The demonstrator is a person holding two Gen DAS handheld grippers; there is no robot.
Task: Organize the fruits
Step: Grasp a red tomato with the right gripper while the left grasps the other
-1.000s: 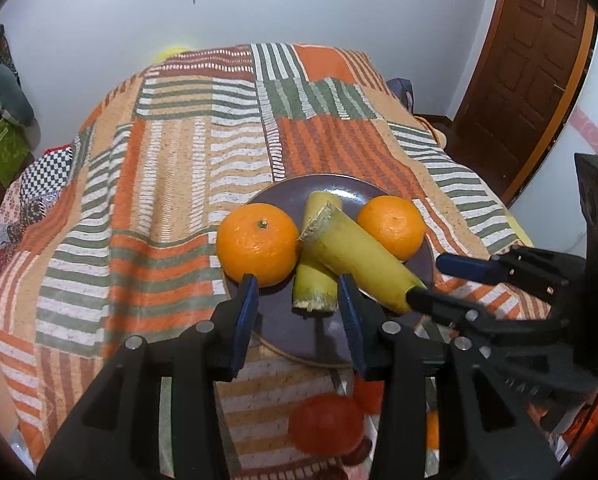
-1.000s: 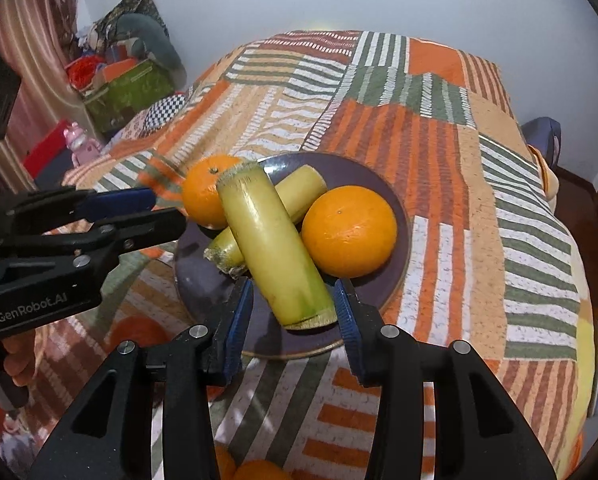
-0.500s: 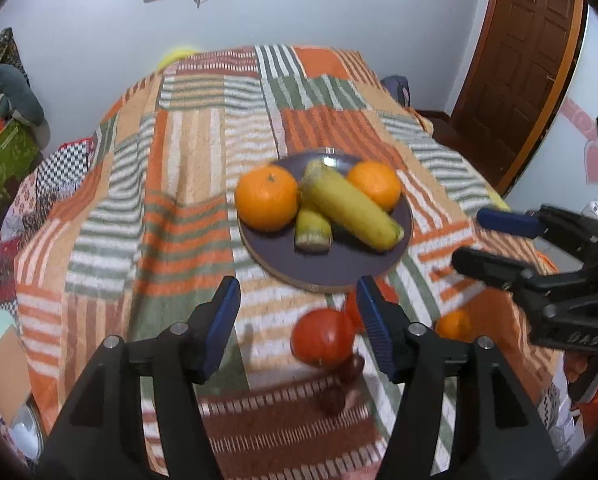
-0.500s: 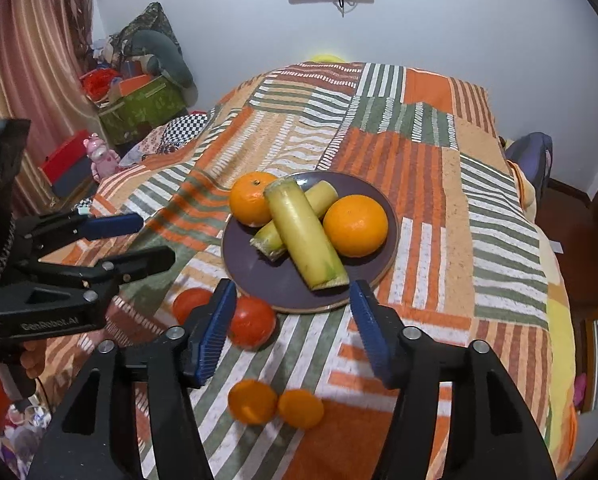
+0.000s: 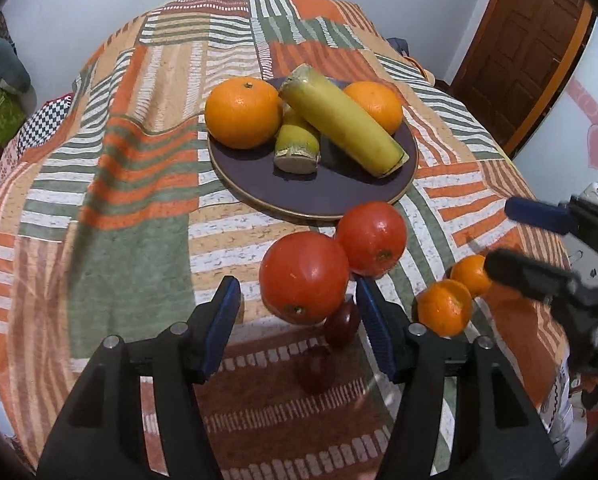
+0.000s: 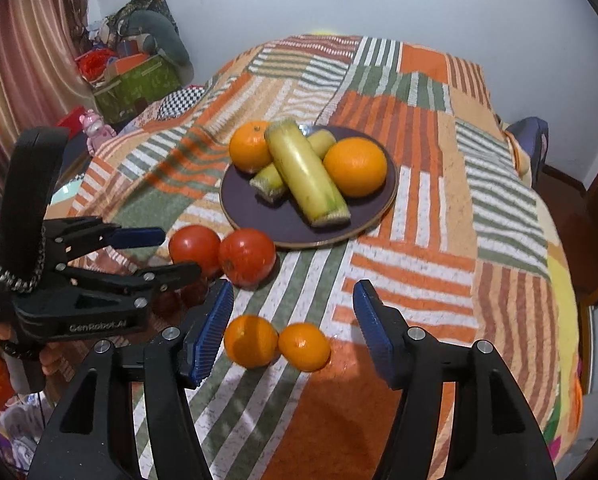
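A dark plate (image 6: 299,236) mid-bed holds two oranges (image 6: 355,166) and two yellow-green stalks (image 6: 305,176). Both grippers, left (image 5: 299,322) and right (image 6: 293,326), have pulled back towards the near edge since a second ago, jaws spread and empty, above loose tomatoes (image 5: 303,276) and tangerines (image 6: 251,340).

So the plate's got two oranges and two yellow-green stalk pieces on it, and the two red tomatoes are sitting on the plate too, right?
Not quite. The plate does hold two oranges and two yellow-green stalk pieces, but the two red tomatoes lie off it, on the striped bedspread just in front of its rim. The right wrist view shows this clearly.
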